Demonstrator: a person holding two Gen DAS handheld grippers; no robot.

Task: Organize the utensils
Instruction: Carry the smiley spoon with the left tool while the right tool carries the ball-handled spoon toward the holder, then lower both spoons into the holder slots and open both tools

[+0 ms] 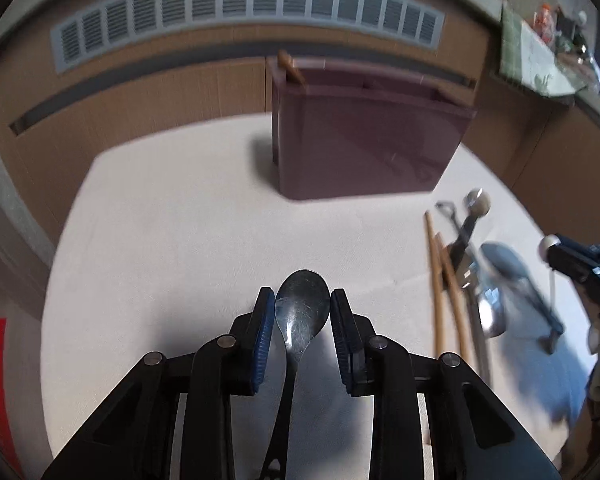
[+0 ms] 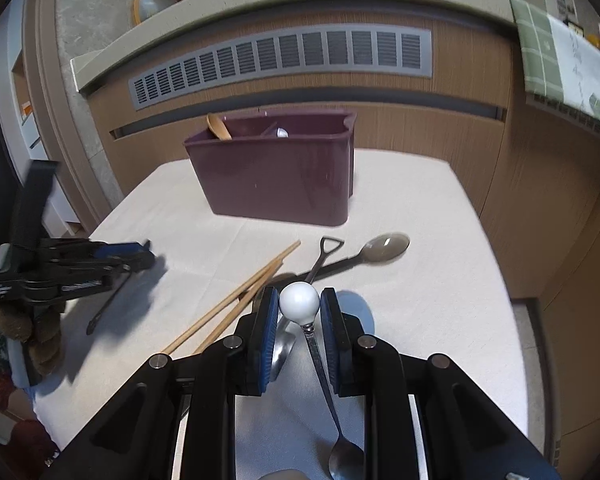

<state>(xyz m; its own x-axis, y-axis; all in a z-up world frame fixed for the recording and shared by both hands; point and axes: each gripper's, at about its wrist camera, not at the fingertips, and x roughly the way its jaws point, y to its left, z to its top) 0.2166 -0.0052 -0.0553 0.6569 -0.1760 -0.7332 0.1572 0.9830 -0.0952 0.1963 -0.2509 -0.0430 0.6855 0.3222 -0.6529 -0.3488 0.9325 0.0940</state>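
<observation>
We note a maroon utensil box (image 2: 276,176) upright; chopsticks (image 2: 236,296) and spoons (image 2: 384,249) lie flat before it.

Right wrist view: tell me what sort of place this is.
Likely a home kitchen or dining corner: a cloth-covered table with loose chopsticks, a maroon utensil caddy, and a wood-panelled counter with a vent grille.

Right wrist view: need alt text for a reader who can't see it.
The right gripper clamps the white ball end of a small metal spoon, whose bowl hangs toward the camera, above a white-clothed table. Beyond lie wooden chopsticks and a dark grey spoon, before a maroon plastic utensil bin. The left gripper is at left.
</observation>
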